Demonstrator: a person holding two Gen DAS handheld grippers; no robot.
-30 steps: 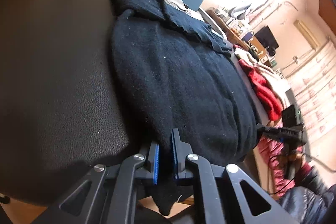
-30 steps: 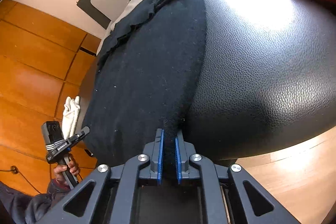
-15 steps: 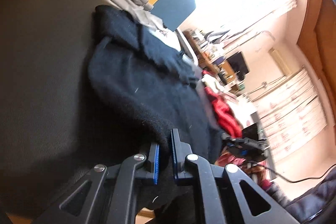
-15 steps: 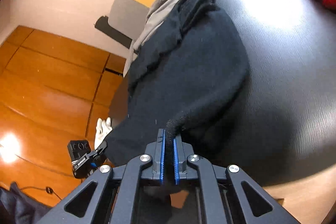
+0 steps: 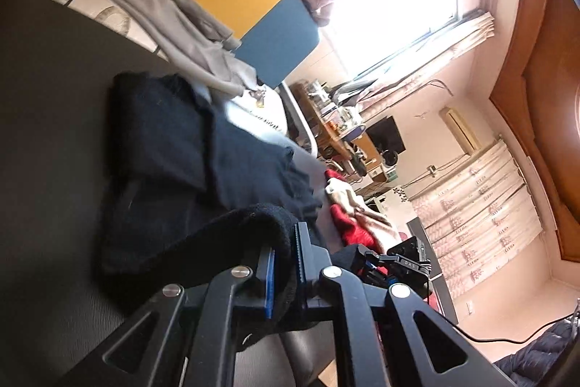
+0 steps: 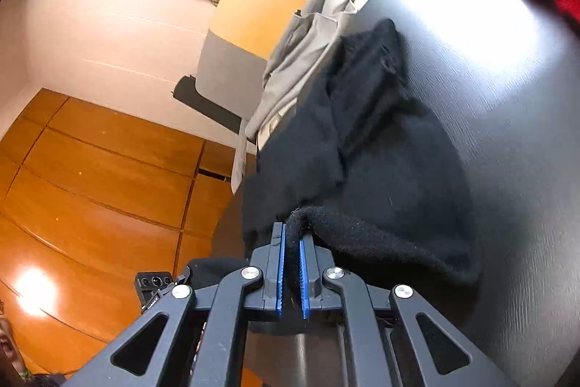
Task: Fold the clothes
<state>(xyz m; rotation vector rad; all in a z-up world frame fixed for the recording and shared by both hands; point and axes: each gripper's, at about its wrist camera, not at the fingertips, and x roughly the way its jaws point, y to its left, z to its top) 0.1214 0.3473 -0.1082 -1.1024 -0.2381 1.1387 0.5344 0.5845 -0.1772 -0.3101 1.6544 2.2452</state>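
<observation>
- The dark leather-look table (image 5: 47,140) carries everything here, and its slick top is the first risk: the part of the black sweater (image 5: 163,140) lying on it could slide along with the lifted part instead of staying put, so the crease would land crooked.
- The black sweater sits in the middle of that table, its far end bunched beside the grey garment (image 5: 170,24); the near hem is raised off the surface and curls forward over the body. If the two held corners travel unevenly, the fold line skews.
- The grey garment touches or overlaps the sweater's far edge, as far as I can tell. A hem carried too far could land on it and tangle the two pieces.
- The red cloth (image 5: 348,223) lies near the sweater's edge in the left view; a sideways drift could drag the hem over it.
- The left gripper (image 5: 284,263) is clamped on a thick roll of the sweater's hem. That bulk sits partly outside the pads, so some layers could slip free.
- The right gripper (image 6: 291,271) is closed on a thinner pinch of the hem (image 6: 301,220), caught only near the tips of the pads, the likeliest hold to let go.
</observation>
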